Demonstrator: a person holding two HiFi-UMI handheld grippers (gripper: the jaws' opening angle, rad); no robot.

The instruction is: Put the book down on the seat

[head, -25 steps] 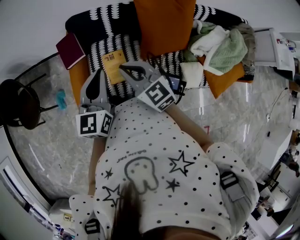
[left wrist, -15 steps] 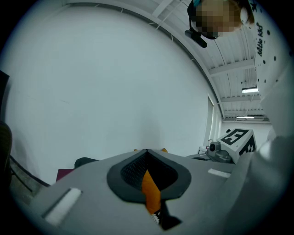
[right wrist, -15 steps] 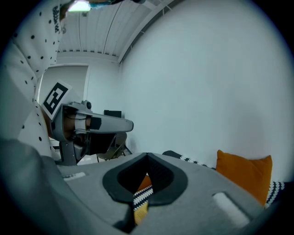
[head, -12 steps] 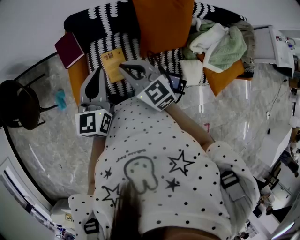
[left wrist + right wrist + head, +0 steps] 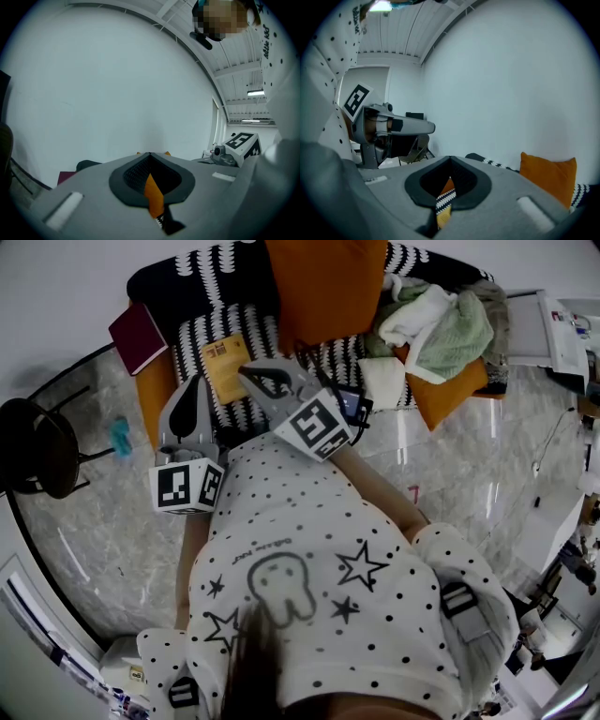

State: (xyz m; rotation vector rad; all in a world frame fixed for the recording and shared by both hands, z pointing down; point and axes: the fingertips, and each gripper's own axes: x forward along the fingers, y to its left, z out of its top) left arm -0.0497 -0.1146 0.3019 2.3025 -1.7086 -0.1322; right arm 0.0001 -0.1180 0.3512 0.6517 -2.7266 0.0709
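Observation:
A yellow-brown book (image 5: pixel 225 367) lies flat on the black-and-white patterned seat (image 5: pixel 309 367) of the sofa. My left gripper (image 5: pixel 199 380) hangs just left of the book, near the seat's front corner, jaws shut and empty. In the left gripper view its tips (image 5: pixel 150 154) meet, with only a sliver of orange behind them. My right gripper (image 5: pixel 245 374) points at the book's near right edge, also shut on nothing. Through the gap behind its jaws (image 5: pixel 450 160) I see the patterned seat and a strip of the book (image 5: pixel 443 215).
A maroon book (image 5: pixel 139 337) rests on the sofa's orange left arm. An orange cushion (image 5: pixel 328 287) leans on the backrest, with a heap of towels and clothes (image 5: pixel 441 329) at the right. A black stool (image 5: pixel 42 451) and a teal object (image 5: pixel 122 437) are on the floor at left.

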